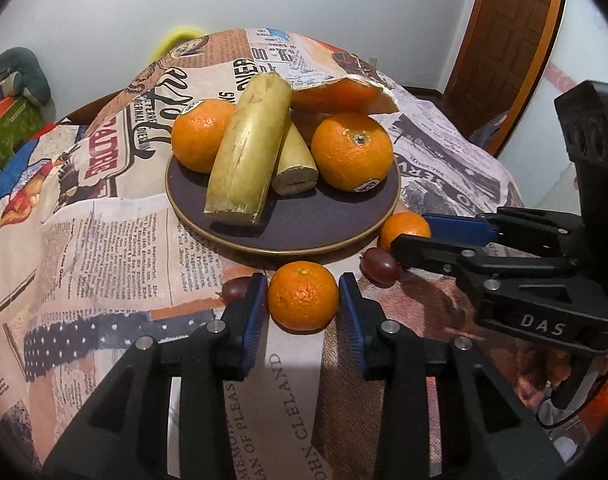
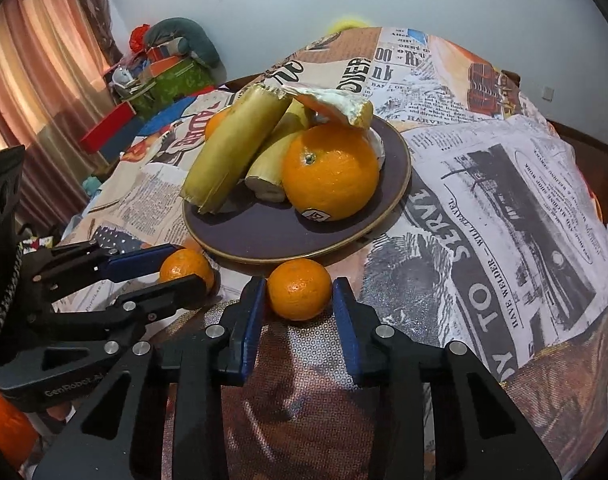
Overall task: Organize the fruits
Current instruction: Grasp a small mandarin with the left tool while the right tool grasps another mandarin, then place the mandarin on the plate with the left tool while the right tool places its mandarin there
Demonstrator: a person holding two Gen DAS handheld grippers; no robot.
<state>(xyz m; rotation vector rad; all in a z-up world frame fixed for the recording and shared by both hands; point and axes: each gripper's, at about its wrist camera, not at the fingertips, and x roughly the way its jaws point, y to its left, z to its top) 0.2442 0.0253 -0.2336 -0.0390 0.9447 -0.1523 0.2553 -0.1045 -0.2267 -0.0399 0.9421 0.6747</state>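
L wrist view: left gripper (image 1: pixel 303 294) sits low over the newsprint tablecloth (image 1: pixel 104 248), its blue pads (image 1: pixel 256 304) pressing both sides of the left mandarin (image 1: pixel 303 295), so it's clamped on that fruit, which rests on the cloth just near of the plate (image 1: pixel 304 240). Right gripper (image 1: pixel 410 234) comes in from the right w/ the right mandarin (image 1: pixel 404 227) between its fingers, beside the plate's near-right rim. One dark grape (image 1: pixel 378 267) lies btwn the two mandarins, another grape (image 1: pixel 235 289) is just left of the left pad. On the plate: two big oranges (image 1: pixel 352 150), two yellow stalk pieces (image 1: pixel 246 152), an orange-fleshed wedge (image 1: pixel 340 94) on top. R wrist view: right gripper (image 2: pixel 299 292) has both pads touching the right mandarin (image 2: pixel 299 289), gripping it on the cloth just near of the plate (image 2: pixel 288 240). Left gripper (image 2: pixel 186 266) at left, fingers above and below the left mandarin (image 2: pixel 186 266)
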